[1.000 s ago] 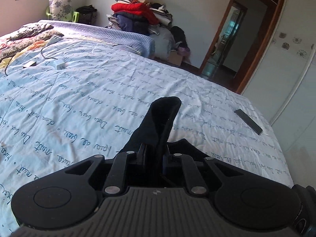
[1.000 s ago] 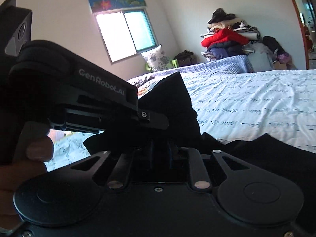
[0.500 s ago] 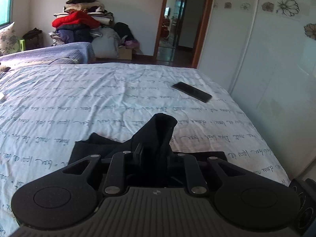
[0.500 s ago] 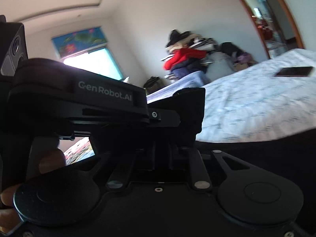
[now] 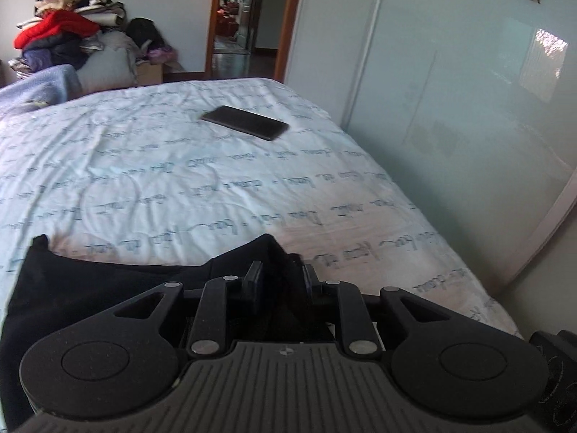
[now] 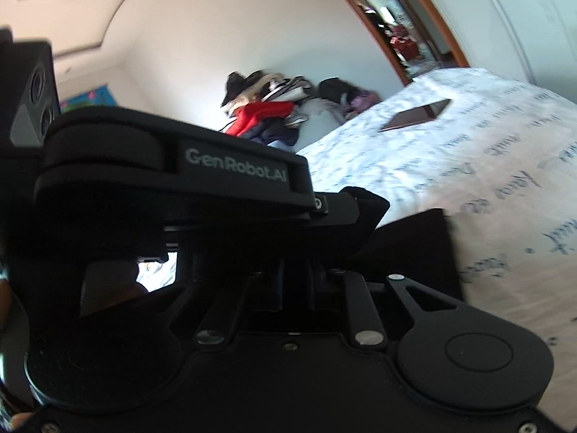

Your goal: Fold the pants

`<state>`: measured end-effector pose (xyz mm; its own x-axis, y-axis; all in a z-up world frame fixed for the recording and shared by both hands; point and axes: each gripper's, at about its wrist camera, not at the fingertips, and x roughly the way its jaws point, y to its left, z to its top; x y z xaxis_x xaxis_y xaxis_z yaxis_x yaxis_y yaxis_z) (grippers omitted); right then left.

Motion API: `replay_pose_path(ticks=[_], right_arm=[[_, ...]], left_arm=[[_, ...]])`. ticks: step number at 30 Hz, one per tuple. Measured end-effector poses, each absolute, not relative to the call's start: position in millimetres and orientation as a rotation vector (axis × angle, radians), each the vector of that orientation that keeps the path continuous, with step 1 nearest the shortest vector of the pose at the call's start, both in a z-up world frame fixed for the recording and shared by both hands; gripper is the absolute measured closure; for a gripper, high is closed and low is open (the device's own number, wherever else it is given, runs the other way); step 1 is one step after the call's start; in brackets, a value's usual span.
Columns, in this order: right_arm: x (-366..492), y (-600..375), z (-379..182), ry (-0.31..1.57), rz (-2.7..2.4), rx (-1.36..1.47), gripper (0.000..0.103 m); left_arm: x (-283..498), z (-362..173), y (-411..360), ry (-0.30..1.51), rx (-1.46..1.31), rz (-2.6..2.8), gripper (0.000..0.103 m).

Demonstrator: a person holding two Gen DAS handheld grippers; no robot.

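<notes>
1. Right, the left gripper (image 5: 279, 276) sits low over the bed (image 5: 216, 180), its 2 fingers a little apart with a peak of the black pants (image 5: 108, 288) pinched between them.
2. The pants spread out to the left of that gripper, lying flat on the pale blue script-printed sheet near the foot of the bed.
3. Over on the right wrist view, the right gripper (image 6: 295, 281) is in deep shadow with dark cloth bunched between its fingers; it looks clamped on the pants (image 6: 411, 238), though the fingertips themselves are hard to make out.
4. The left gripper's body (image 6: 180, 173) fills the left of that view, just beside the right one, and both meet at the same clump of fabric.
5. A dark phone (image 5: 245, 122) lies flat further up the bed, well apart from the pants.
6. A pile of clothes (image 5: 61, 36) sits against the far wall beside an open doorway (image 5: 245, 21).
</notes>
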<state>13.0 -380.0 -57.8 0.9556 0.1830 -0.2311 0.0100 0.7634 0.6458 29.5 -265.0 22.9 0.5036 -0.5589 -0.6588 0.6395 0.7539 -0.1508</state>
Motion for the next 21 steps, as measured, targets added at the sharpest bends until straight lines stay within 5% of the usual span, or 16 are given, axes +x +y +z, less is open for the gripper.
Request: replay_pose_path(ticks=[7, 11, 13, 18, 21], right_arm=[[29.8, -391.7, -69.1, 0.351, 0.050, 0.741, 0.087], [32.7, -396.0, -69.2, 0.405, -0.003, 0.696, 0.057], [31.1, -400.1, -66.8, 0.402, -0.039, 0.677, 0.058], [27.4, -423.2, -52.0, 0.341, -0.174, 0.697, 0.058], [33.5, -426.9, -41.3, 0.320, -0.124, 0.648, 0.058]], left_arm=[[42.3, -3.2, -291.5, 0.849, 0.091, -0.825, 0.078], [49.9, -2.5, -272.1, 0.899, -0.023, -0.835, 0.074], [56.1, 5.6, -252.5, 0.895, -0.093, -0.824, 0.072], [77.9, 30.8, -189.9, 0.807, -0.102, -0.619, 0.036], [98.3, 31.8, -153.8, 0.812, -0.070, -0.465, 0.034]])
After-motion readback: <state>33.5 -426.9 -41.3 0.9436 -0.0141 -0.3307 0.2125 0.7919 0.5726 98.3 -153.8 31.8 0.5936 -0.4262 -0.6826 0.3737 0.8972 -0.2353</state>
